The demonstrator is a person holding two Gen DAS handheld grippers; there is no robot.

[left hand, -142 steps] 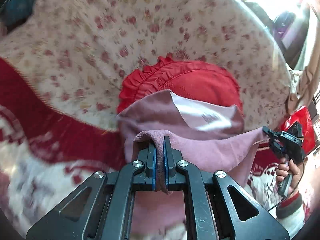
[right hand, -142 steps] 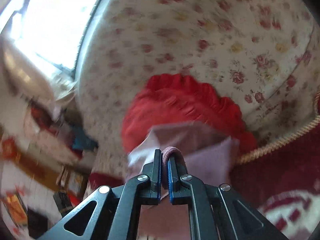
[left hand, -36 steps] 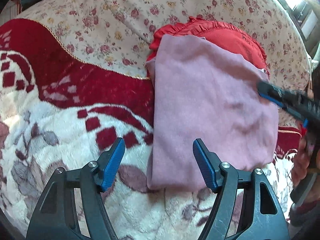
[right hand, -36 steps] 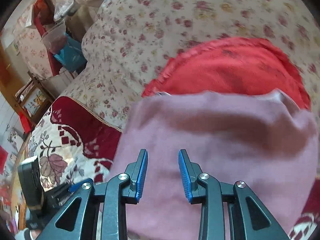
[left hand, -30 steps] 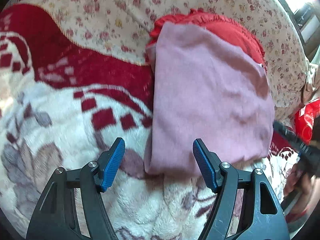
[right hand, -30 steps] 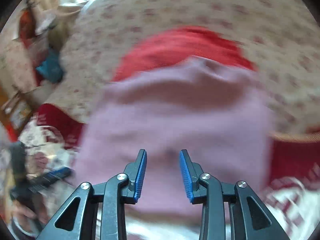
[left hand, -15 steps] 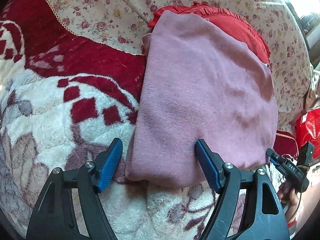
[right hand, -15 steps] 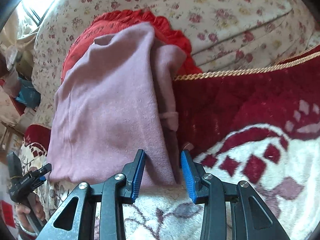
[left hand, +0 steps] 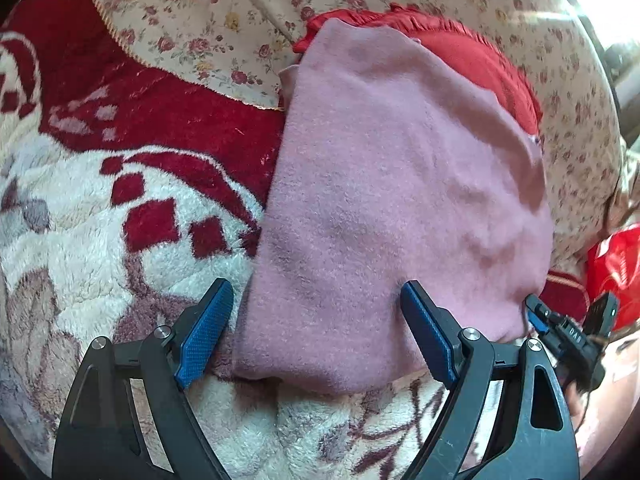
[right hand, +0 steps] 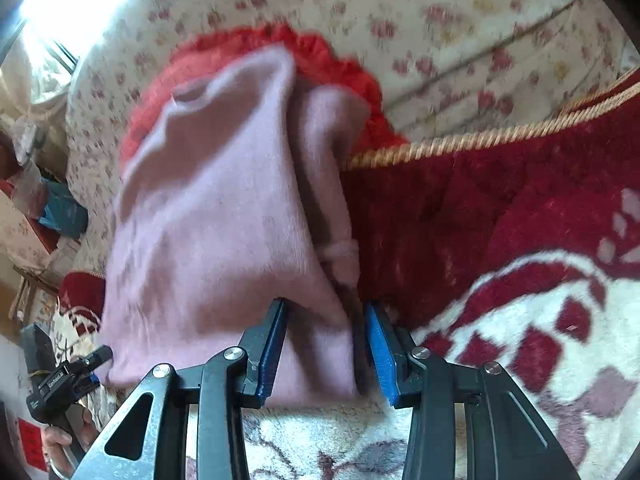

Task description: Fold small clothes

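Note:
A folded pink garment (left hand: 392, 200) lies on the blanket, its far end over a red ruffled cushion (left hand: 472, 56). My left gripper (left hand: 316, 328) is open, its blue pads either side of the garment's near left corner. My right gripper (right hand: 326, 344) is open, its pads straddling the garment's (right hand: 216, 216) near right corner, where a folded sleeve cuff (right hand: 340, 252) shows. The right gripper also shows at the right edge of the left wrist view (left hand: 560, 332), by the garment's far corner.
A red and white plush blanket (left hand: 120, 208) covers the near surface. A floral cover (left hand: 224, 12) lies behind it. A red bag (left hand: 612, 264) sits off the right side. Cluttered furniture (right hand: 36, 208) stands beyond the left edge in the right wrist view.
Both grippers let go of the garment, which now lies folded flat. Over the last second both have moved down to its near edge, jaws open around the corners.

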